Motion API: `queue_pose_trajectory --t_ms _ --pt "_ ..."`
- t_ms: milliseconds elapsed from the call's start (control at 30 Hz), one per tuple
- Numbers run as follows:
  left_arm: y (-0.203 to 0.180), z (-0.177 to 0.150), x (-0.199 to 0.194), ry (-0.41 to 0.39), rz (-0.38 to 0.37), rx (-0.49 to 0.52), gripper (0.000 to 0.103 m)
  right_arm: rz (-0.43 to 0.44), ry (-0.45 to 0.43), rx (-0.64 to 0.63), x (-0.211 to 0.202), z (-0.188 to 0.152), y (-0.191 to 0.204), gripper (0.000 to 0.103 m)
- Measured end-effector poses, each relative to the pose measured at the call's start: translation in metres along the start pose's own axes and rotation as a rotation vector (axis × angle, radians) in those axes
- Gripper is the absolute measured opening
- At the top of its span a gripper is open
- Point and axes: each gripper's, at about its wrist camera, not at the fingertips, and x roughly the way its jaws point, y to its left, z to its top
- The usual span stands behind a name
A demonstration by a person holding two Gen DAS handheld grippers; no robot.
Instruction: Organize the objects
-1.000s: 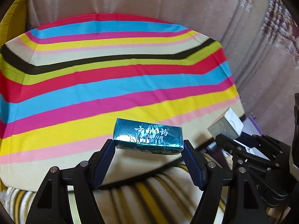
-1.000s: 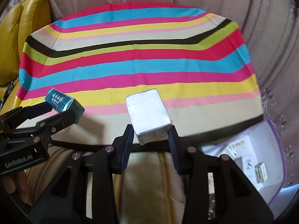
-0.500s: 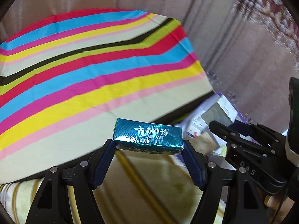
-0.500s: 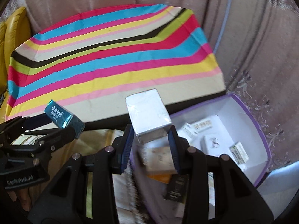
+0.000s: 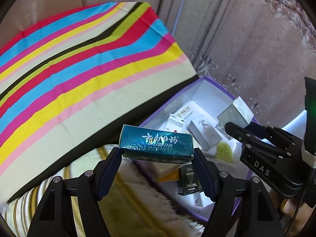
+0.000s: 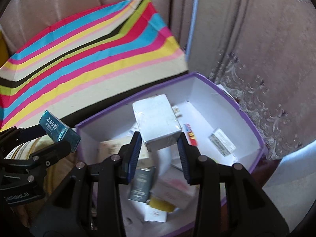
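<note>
My left gripper (image 5: 157,154) is shut on a teal box (image 5: 156,142) with white lettering, held crosswise above the near left edge of a purple-rimmed white storage box (image 5: 207,85). It also shows in the right wrist view (image 6: 59,130). My right gripper (image 6: 160,144) is shut on a silver-white box (image 6: 156,122), held over the inside of the storage box (image 6: 252,126). That silver-white box also shows in the left wrist view (image 5: 236,111). Several small packages lie inside the storage box.
A table with a striped multicolour cloth (image 5: 79,59) stands to the left of the storage box. Pinkish curtains (image 6: 256,29) hang behind. A cream striped cushion (image 5: 128,207) lies below the left gripper.
Both grippers have swung right, away from the striped table, and now hang over the storage box. Each still holds its box.
</note>
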Motion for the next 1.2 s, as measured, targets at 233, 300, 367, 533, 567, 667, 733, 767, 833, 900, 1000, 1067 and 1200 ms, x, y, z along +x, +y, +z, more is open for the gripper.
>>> queue_pose_trajectory --t_ms 233,300,367,533,567,667,733,767,833,900,1000,1067,1200 --pt "-0.022 0.006 0.015 0.029 -0.024 0.028 0.074 -0.038 0.022 0.055 0.008 -0.004 -0.033 0.042" --pt "-0.027 0.008 0.019 0.038 -0.035 0.033 0.074 -0.045 0.027 0.061 0.01 -0.005 -0.038 0.042" --pt "-0.029 0.007 0.022 0.05 -0.047 0.031 0.077 -0.055 0.032 0.068 0.011 -0.007 -0.043 0.042" --pt "-0.026 0.004 0.02 0.06 -0.06 0.009 0.081 -0.067 0.046 0.082 0.011 -0.011 -0.05 0.046" --pt "-0.023 0.002 0.019 0.065 -0.066 -0.002 0.083 -0.068 0.05 0.083 0.011 -0.011 -0.051 0.049" --pt "-0.018 -0.007 0.017 0.093 -0.078 -0.032 0.085 -0.073 0.049 0.083 0.006 -0.013 -0.049 0.065" --pt "-0.014 -0.015 0.015 0.118 -0.102 -0.063 0.085 -0.077 0.046 0.079 0.002 -0.014 -0.049 0.074" --pt "-0.011 -0.021 0.014 0.133 -0.1 -0.084 0.085 -0.082 0.048 0.079 0.0 -0.015 -0.048 0.075" --pt "-0.006 -0.03 0.014 0.162 -0.096 -0.11 0.085 -0.09 0.058 0.082 -0.004 -0.017 -0.048 0.078" --pt "-0.003 -0.036 0.006 0.141 -0.105 -0.125 0.085 -0.09 0.071 0.081 -0.006 -0.019 -0.048 0.079" --pt "-0.003 -0.04 -0.006 0.11 -0.095 -0.137 0.086 -0.091 0.08 0.082 -0.011 -0.023 -0.048 0.08" --pt "-0.005 -0.042 -0.008 0.103 -0.087 -0.135 0.087 -0.09 0.085 0.084 -0.014 -0.026 -0.048 0.08" --pt "0.0 -0.04 -0.005 0.115 -0.122 -0.168 0.091 -0.086 0.094 0.084 -0.015 -0.03 -0.047 0.08"
